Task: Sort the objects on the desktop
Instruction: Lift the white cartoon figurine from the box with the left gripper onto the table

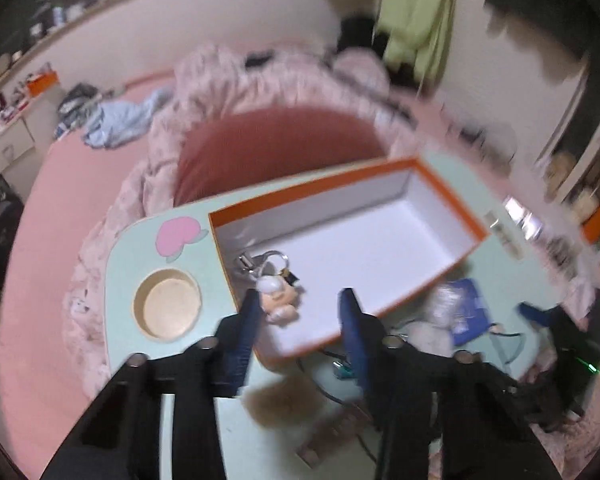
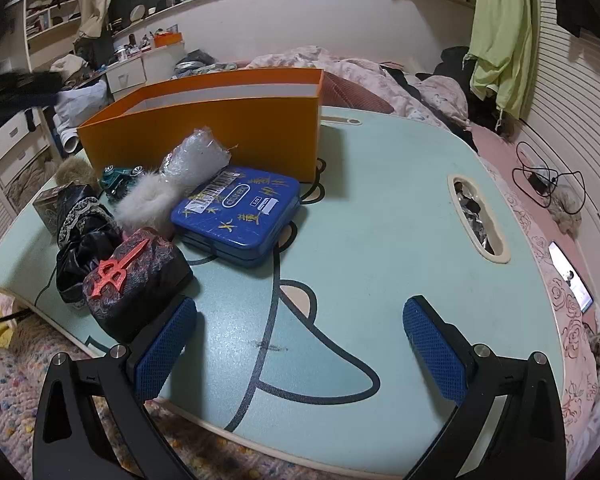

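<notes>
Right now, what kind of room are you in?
Most likely a bedroom. A rumpled floral quilt lies on a pink bed, a green garment hangs on the wall, and a small lap table sits on the bedding.

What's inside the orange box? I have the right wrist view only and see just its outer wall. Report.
Observer: The orange box holds one thing, a plush keychain with a metal ring, at one end of the white floor.
Operator: Give me the left gripper.
Observer: The left gripper hovers over that end with its fingers apart and nothing pinched. The keychain lies beside one finger.
Operator: Now the table past that end of the box.
Observer: A round recess is sunk into the table. I can make out nothing in it.
</notes>
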Motion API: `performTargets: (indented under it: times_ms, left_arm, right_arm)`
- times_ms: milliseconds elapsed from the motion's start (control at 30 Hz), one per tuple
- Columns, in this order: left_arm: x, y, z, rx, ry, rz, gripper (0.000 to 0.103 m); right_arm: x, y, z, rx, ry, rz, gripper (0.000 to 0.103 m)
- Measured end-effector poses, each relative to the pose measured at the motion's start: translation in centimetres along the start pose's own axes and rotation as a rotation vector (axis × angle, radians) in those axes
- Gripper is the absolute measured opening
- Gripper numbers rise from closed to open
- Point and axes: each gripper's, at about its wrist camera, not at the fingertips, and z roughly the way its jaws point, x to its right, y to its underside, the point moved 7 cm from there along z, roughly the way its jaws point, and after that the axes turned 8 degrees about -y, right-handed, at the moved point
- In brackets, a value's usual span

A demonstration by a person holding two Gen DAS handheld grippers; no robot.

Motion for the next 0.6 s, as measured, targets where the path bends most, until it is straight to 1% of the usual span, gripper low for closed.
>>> performTargets:
  times_ms: [33, 67, 100, 167, 233, 267, 367, 467, 567, 600]
  left_arm:
    - [0.2, -0.5, 1.3, -0.061, -0.010, 0.015, 0.029]
    - [0.3, -0.6, 2.1, -0.104, -0.022, 0.029, 0.028]
    - [0.7, -0.7, 3.2, -0.149, -0.047, 0.063, 0.028]
    - [1.2, -0.9, 4.5, -0.188, -0.108, 0.130, 0.028]
    - [1.3, -0.9, 5.2, -0.198, -0.175, 0.168, 0.028]
    - [1.3, -1.0, 5.4, -0.202, -0.194, 0.179, 0.028]
    - [1.7, -1.0, 6.7, -0.245, -0.227, 0.216, 0.028]
    - [1.6, -0.9, 7.5, -0.272, -0.239, 0.204, 0.028]
    - [1.4, -0.9, 8.3, -0.314, -0.204, 0.171, 0.034]
    - [1.4, -0.9, 8.6, -0.331, -0.186, 0.163, 0.034]
  right_arm:
    - [0.0, 0.0, 0.0, 0.000, 0.000, 0.000, 0.103]
    - [0.0, 0.0, 0.0, 0.000, 0.000, 0.000, 0.103]
    - [0.0, 0.0, 0.0, 0.000, 0.000, 0.000, 0.103]
    - [0.0, 0.0, 0.0, 0.001, 0.000, 0.001, 0.103]
    - [0.0, 0.0, 0.0, 0.000, 0.001, 0.001, 0.103]
    - [0.0, 0.0, 0.0, 0.000, 0.001, 0.001, 0.103]
    - [0.0, 0.0, 0.0, 0.001, 0.001, 0.001, 0.103]
    - [0.0, 0.0, 0.0, 0.001, 0.002, 0.002, 0.103]
    - [-0.1, 0.0, 0.0, 0.001, 0.002, 0.002, 0.103]
    - [-0.1, 0.0, -0.1, 0.001, 0.003, 0.002, 0.103]
